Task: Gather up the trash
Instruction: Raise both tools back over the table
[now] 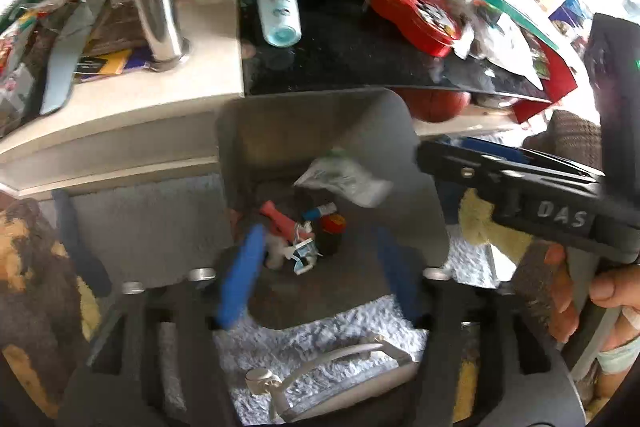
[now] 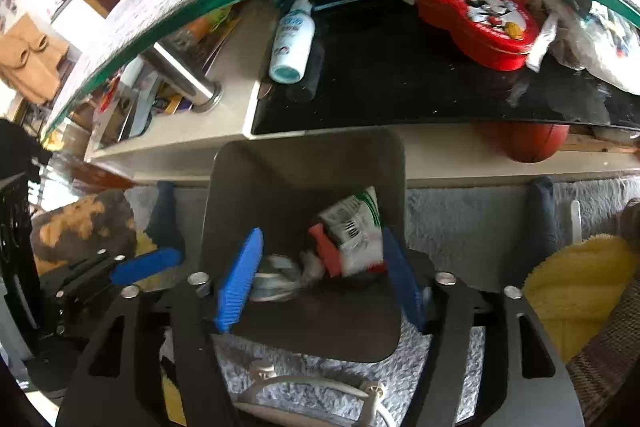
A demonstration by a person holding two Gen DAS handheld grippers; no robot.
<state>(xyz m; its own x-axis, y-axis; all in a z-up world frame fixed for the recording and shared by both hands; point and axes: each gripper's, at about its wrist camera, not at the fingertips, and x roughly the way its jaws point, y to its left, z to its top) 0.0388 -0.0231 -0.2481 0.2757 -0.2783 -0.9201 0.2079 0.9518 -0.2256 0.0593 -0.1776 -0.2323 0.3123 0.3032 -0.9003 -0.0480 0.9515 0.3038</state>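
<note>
A grey trash bin [image 1: 404,163] stands on the pale rug below a glass-topped table; it also shows in the right wrist view [image 2: 224,227]. Inside lie a red piece [image 1: 280,223], a dark bottle with a red cap [image 1: 332,233] and small wrappers. A white and green crumpled packet [image 1: 348,179] is in the air inside the bin, blurred; in the right wrist view the packet [image 2: 356,227] is just beyond my right gripper's [image 2: 320,283] open blue fingers, not held. My left gripper [image 1: 316,275] is open and empty over the bin. The right gripper's body [image 1: 520,183] shows at right.
The table's lower shelf holds a white spray bottle [image 2: 292,39], a red Mickey tin [image 2: 480,19] and bags. A chrome table leg [image 1: 158,7] stands at left. A basketball [image 2: 528,143] lies under the shelf. A yellow fleece [image 2: 576,291] lies at right, a brown patterned cushion [image 1: 36,287] at left.
</note>
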